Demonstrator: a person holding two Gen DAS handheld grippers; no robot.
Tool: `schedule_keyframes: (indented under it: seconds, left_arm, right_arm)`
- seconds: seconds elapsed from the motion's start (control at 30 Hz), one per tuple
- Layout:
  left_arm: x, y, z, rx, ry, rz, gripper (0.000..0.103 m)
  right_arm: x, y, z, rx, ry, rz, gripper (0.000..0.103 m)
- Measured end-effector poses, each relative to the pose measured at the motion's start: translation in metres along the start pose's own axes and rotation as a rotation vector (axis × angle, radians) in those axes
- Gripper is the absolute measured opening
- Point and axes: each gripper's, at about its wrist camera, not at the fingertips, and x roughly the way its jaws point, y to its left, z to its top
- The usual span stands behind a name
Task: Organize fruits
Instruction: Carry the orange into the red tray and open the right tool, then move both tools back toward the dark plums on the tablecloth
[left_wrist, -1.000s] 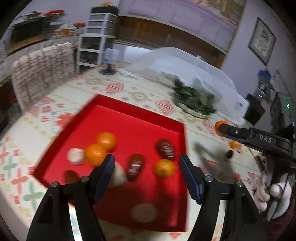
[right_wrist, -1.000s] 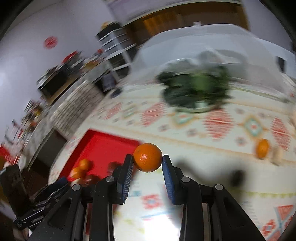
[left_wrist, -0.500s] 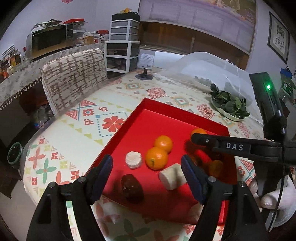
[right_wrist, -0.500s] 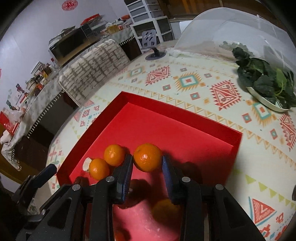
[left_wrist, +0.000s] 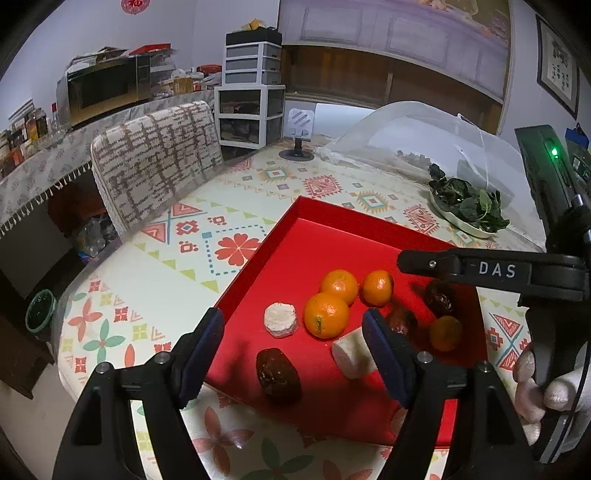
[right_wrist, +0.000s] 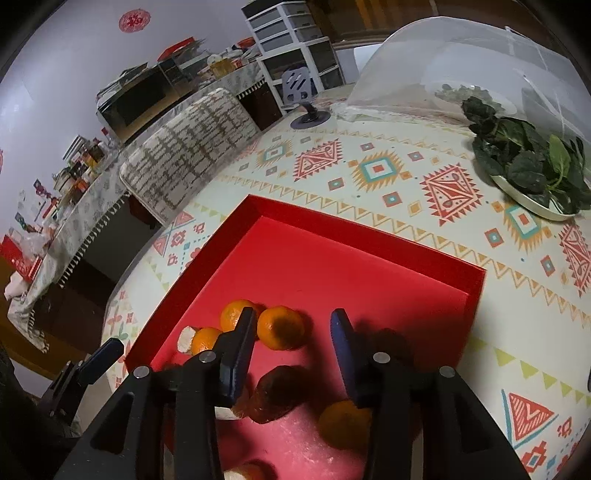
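Note:
A red tray (left_wrist: 258, 254) (right_wrist: 369, 236) on the patterned table holds several oranges, three dark brown dates and two white pieces. My left gripper (left_wrist: 293, 325) hangs open above the tray's near-left part, over a white round piece (left_wrist: 280, 319) and an orange (left_wrist: 326, 315), touching neither. My right gripper (right_wrist: 293, 319) is opening above the tray. An orange (right_wrist: 280, 328) lies on the tray floor between its jaws, close to the left finger and free of the right pad. In the left wrist view this orange (left_wrist: 377, 287) rests beside two others, below the right gripper (left_wrist: 404, 260).
A plate of green leaves (left_wrist: 465, 210) (right_wrist: 532, 173) stands beyond the tray, next to a clear mesh food cover (left_wrist: 417, 136). A padded chair (left_wrist: 155, 162) is at the table's left edge. A gloved hand (left_wrist: 535, 387) holds the right gripper.
My right gripper carried the orange from over the bare table to the tray, then spread its jaws, and the orange now lies in the tray. The left gripper's view swung leftward along the tray.

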Motion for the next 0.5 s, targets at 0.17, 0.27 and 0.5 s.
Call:
schedule_keyframes:
  seconds: [0.17, 0.27, 0.5]
  left_arm:
    - [-0.007, -0.010, 0.001, 0.024, -0.015, 0.007, 0.077]
    - [-0.011, -0.018, 0.001, 0.037, -0.021, 0.002, 0.077]
    - [-0.023, -0.041, 0.002, 0.069, -0.037, -0.014, 0.077]
  right_arm:
    - [-0.015, -0.008, -0.005, 0.014, -0.024, -0.005, 0.047]
    - [-0.026, -0.015, -0.009, 0.021, -0.041, -0.012, 0.048]
    - [-0.076, -0.036, -0.037, 0.062, -0.190, -0.116, 0.050]
